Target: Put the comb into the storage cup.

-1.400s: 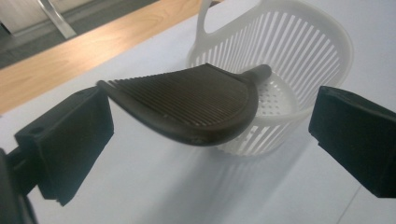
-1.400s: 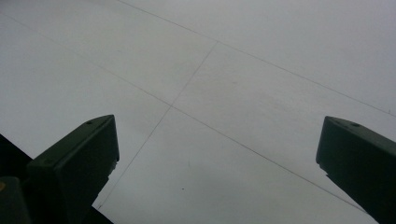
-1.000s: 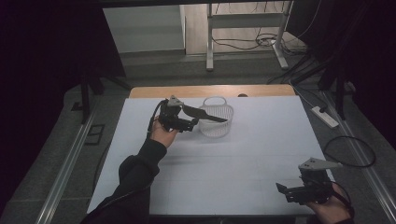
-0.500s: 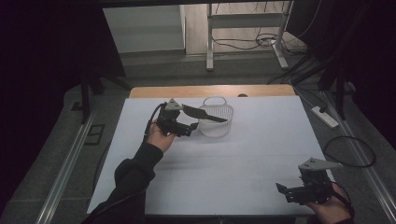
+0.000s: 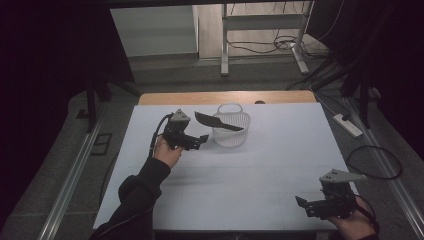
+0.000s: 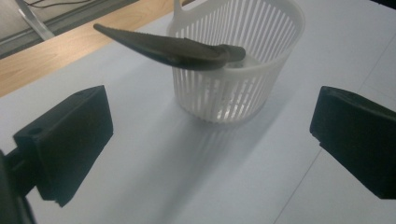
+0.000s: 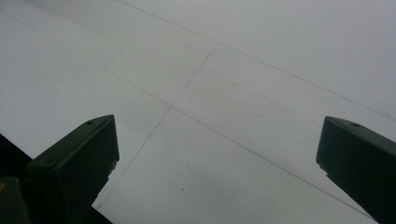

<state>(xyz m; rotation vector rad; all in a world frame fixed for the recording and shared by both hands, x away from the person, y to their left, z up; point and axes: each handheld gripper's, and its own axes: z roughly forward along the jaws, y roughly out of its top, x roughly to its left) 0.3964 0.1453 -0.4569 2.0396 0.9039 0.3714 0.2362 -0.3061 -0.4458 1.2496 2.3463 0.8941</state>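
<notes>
1 white basket (image 5: pixel 231 129) holds 1 dark spatula (image 5: pixel 218 121); 2 grippers, left (image 5: pixel 199 140) and right (image 5: pixel 302 204), both spread wide, grasping nothing.

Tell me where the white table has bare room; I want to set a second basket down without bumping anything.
Most of the table is bare: the wide middle between the left gripper and the right gripper, and the stretch right of the white basket. It is crowded only at the far left-centre, where the dark comb-like tool juts from the basket toward the open left gripper.
</notes>
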